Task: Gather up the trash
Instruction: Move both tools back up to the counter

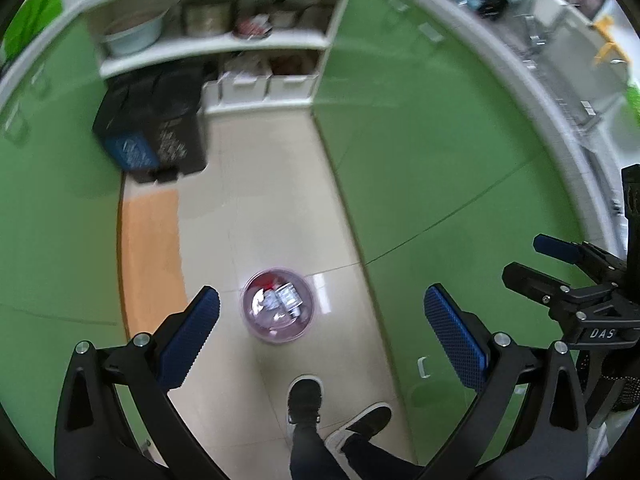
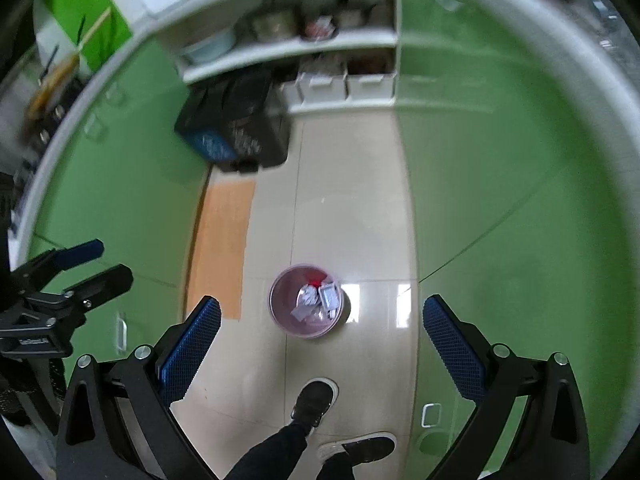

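— Where is the trash bin found?

— A small round bin (image 1: 277,306) of translucent pink plastic is seen standing on the glossy cream floor tiles (image 1: 260,208), between two runs of smooth green cabinets (image 1: 432,168). Crumpled wrappers (image 1: 280,300), silvery and red, are seen lying inside it. Two dark shoes (image 1: 306,398) with white soles are planted just short of the bin.

— How are the fingers held?

— The left gripper (image 1: 320,336) is spread wide, with nothing held between its blue, finely ridged pads (image 1: 190,340). The right gripper (image 2: 320,336) is likewise opened wide and empty, and the bin is framed between its pads (image 2: 192,344) from above.

— What is seen beyond?

— A boxy black pedal bin (image 1: 160,120) is set against white open shelves (image 1: 224,46), where blurred pots and a pale basin are stored. A matte orange mat (image 1: 150,256) is laid along the left cabinets.
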